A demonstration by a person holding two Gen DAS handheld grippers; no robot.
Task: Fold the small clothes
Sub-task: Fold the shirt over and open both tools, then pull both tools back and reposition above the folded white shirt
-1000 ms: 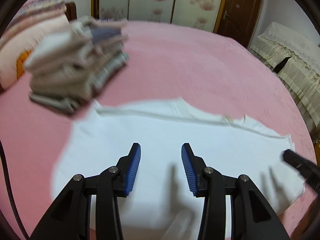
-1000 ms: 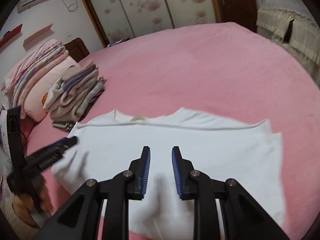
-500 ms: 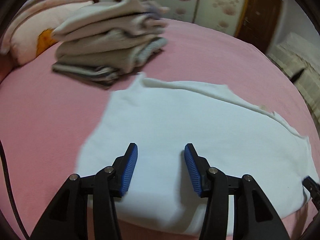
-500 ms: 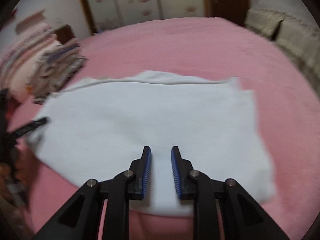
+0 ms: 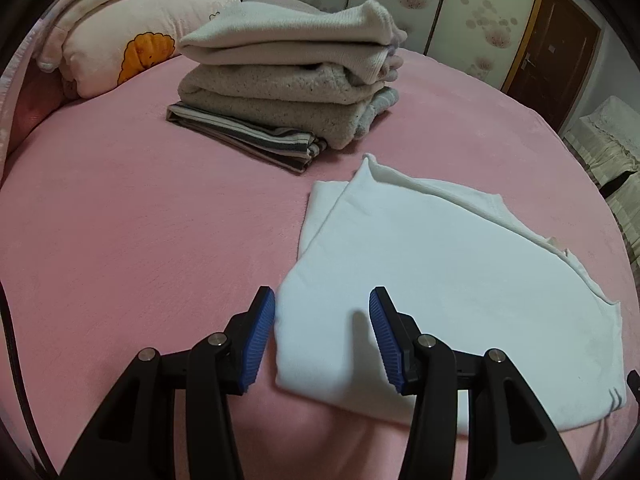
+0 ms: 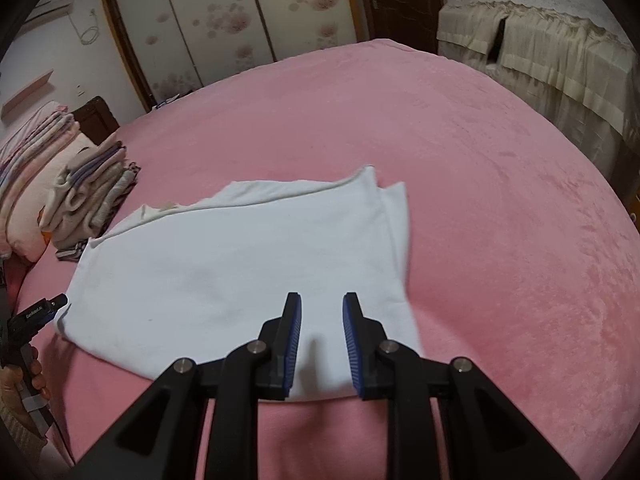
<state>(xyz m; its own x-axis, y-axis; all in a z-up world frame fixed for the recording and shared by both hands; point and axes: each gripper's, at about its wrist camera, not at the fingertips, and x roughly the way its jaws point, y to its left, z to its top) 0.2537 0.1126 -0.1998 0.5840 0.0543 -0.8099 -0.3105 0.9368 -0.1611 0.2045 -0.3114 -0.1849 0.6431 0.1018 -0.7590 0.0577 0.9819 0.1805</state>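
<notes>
A white garment (image 5: 452, 280) lies flat on the pink bed, folded over once, and it also shows in the right wrist view (image 6: 240, 264). My left gripper (image 5: 322, 336) is open and empty, its jaws standing either side of the garment's near left corner. My right gripper (image 6: 320, 336) is open and empty, low over the garment's near right corner. The left gripper's tip (image 6: 44, 308) shows at the far left of the right wrist view, next to the garment's left edge.
A stack of folded clothes (image 5: 292, 92) sits on the pink bed (image 5: 120, 220) beyond the garment, also seen in the right wrist view (image 6: 88, 204). Pillows and quilts (image 5: 120, 36) lie at the head. A cloth-covered sofa (image 6: 540, 44) stands right of the bed.
Both grippers have moved outward and down, the left toward the garment's left corner, the right toward its right corner. The garment has not moved.
</notes>
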